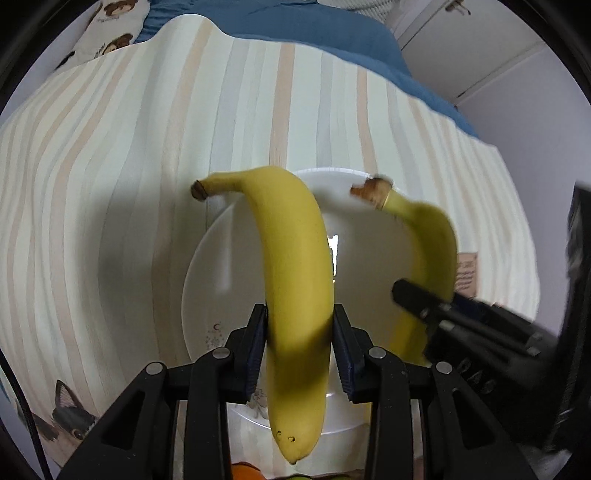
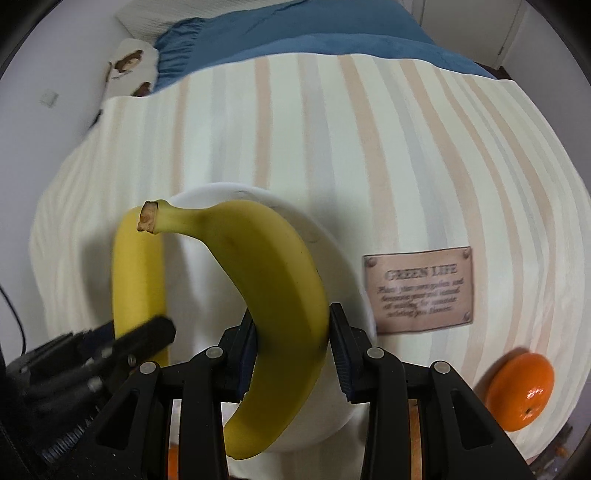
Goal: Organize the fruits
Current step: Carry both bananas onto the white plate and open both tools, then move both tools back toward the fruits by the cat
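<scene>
My left gripper (image 1: pixel 300 321) is shut on a yellow banana (image 1: pixel 291 280) and holds it above a white plate (image 1: pixel 207 288). My right gripper (image 2: pixel 292 325) is shut on a second banana (image 2: pixel 273 280) above the same plate (image 2: pixel 343 269). Each view shows the other arm too: the right gripper (image 1: pixel 424 299) with its banana (image 1: pixel 428 243) stands to the right in the left wrist view, and the left gripper's banana (image 2: pixel 138 273) stands to the left in the right wrist view. An orange (image 2: pixel 521 391) lies on the striped cloth at the lower right.
The plate sits on a striped cloth (image 2: pixel 332 147) with a brown "GREEN LIFE" label (image 2: pixel 419 291). A blue blanket (image 2: pixel 295 33) and a bear-print pillow (image 1: pixel 110 33) lie behind. Orange and green fruit (image 1: pixel 245 472) peeks out at the bottom edge.
</scene>
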Demonstrator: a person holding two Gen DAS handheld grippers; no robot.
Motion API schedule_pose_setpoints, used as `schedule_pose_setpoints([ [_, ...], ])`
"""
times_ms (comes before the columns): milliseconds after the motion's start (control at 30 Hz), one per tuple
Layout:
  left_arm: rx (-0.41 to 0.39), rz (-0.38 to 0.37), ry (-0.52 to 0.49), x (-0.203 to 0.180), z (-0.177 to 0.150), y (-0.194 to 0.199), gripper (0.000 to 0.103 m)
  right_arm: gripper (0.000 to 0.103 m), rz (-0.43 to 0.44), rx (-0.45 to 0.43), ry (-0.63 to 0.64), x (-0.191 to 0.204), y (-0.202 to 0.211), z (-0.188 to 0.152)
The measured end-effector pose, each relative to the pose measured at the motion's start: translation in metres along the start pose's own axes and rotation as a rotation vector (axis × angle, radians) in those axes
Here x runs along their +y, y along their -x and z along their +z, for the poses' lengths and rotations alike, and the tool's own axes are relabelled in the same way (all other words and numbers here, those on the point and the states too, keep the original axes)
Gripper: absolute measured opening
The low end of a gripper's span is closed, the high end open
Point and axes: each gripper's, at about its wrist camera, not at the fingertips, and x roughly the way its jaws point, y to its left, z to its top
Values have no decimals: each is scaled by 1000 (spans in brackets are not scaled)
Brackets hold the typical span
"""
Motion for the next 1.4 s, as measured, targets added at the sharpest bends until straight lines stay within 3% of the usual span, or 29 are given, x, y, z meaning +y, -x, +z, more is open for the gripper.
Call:
schedule_pose_setpoints([
  [200, -37, 101, -15, -3, -12, -9, 31, 39, -56, -49, 15, 7, 12, -7],
  [500, -91, 201, 34, -4, -29, -16, 31, 39, -56, -108, -67, -10, 31, -23],
  [633, -92, 194, 44, -7, -31, -27, 33, 40, -42, -84, -80, -3, 16, -17],
  [800, -43, 125, 102, -4, -26, -37, 38, 42, -16, -52, -92, -1, -4, -7],
  [933, -52, 109, 114, 1, -32, -26, 39, 60, 21, -31, -104, -2, -3, -6],
  [1033, -78, 104, 106, 1, -29, -12, 53, 70, 25, -28, -90, -3, 4, -8],
  [1100, -101, 104, 103, -1, -29, -2, 72, 79, 26, -33, -78, -11, 17, -18],
  [1267, -132, 170, 58, -3, -33, 16, 87, 94, 41, -48, -73, -20, 38, -34],
  [1400, -152, 209, 35, 7, -32, 32, 88, 95, 23, -69, -33, -11, 53, -45],
])
